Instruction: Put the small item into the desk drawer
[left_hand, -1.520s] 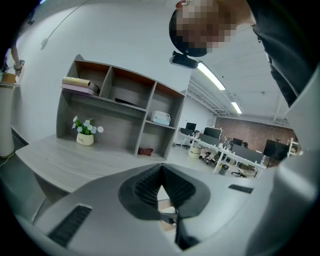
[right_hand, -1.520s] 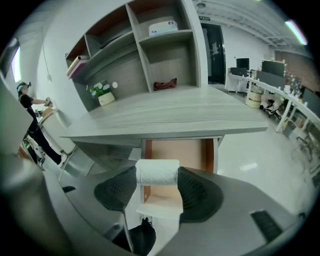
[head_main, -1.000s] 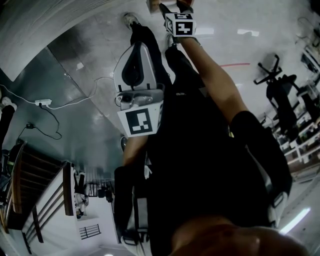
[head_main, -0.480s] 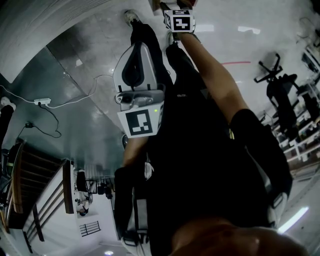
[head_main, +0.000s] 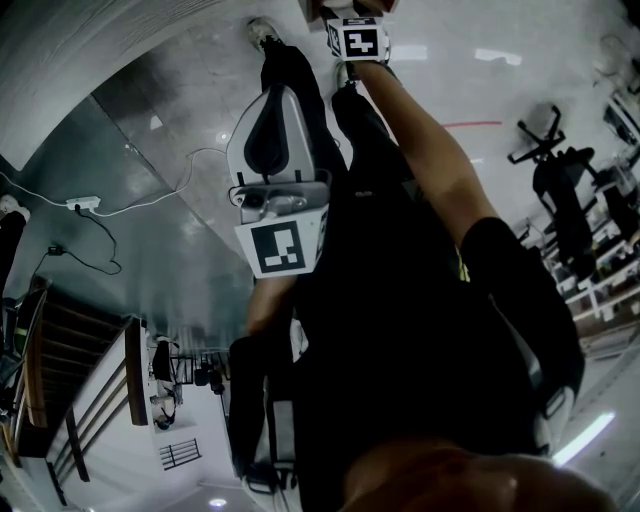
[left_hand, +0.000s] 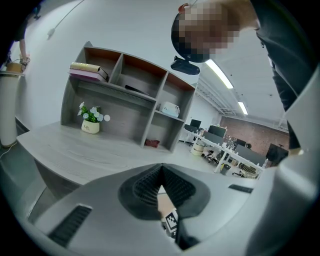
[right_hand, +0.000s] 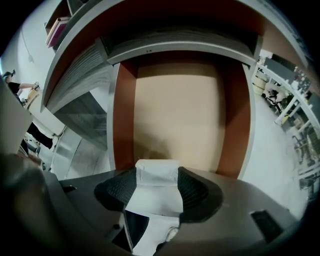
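Fingers (right_hand: 116, 192) of the right gripper (right_hand: 157, 186) are clamped on the white block (right_hand: 157, 175), bottom middle of the frame, right over the open drawer (right_hand: 180, 110), probably so it drops straight in. Meanwhile the left gripper (left_hand: 161, 186) is pinched together on nothing, out of the way.

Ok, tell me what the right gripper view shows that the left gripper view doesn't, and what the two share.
Only the right gripper view: the open drawer with its tan bottom, and the right gripper shut on the white item. Only the left gripper view: the desk top, a potted flower, and the left gripper shut and empty. Both: the shelf unit with its books.
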